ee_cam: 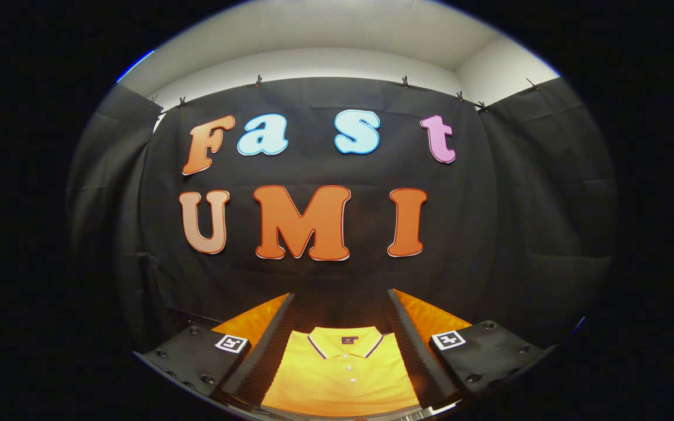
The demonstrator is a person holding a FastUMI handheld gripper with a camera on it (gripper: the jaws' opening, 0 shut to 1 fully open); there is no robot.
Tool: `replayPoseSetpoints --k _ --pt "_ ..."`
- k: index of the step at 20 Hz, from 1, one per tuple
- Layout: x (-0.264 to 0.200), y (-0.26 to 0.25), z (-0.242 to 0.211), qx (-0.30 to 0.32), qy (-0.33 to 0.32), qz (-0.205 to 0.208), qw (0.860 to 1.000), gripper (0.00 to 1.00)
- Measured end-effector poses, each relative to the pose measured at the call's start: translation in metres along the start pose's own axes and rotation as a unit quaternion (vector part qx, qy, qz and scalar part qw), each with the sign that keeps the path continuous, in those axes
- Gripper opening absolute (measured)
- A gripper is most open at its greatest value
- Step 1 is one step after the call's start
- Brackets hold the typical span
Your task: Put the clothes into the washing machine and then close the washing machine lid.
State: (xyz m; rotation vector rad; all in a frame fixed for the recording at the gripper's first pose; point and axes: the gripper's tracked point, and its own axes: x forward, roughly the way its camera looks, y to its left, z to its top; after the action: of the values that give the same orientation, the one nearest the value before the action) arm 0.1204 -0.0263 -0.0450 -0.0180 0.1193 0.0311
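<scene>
A folded yellow polo shirt (341,371) with a striped collar lies flat below me, its collar pointing away toward the booth wall. My gripper (341,304) hangs above it with the two fingers spread wide, one on each side of the shirt. Nothing sits between the fingers and neither one touches the cloth.
An orange surface (255,320) shows on both sides of the shirt, beyond the fingers. The black cloth wall (489,234) stands close behind it and wraps round left and right. A white ceiling (337,35) shows above the cloth.
</scene>
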Motion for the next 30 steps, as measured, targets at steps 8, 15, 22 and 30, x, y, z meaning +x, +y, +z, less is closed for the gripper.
replayPoseSetpoints --k 8,15,22,30 --pt "0.088 -0.018 -0.094 -0.008 0.126 -0.002 0.992 0.99" --pt "0.125 -0.019 -0.187 0.016 0.255 -0.006 0.967 0.99" --pt "0.122 -0.016 -0.242 0.035 0.344 -0.002 0.938 0.99" --pt "0.122 -0.014 -0.255 0.056 0.386 -0.006 0.921 0.99"
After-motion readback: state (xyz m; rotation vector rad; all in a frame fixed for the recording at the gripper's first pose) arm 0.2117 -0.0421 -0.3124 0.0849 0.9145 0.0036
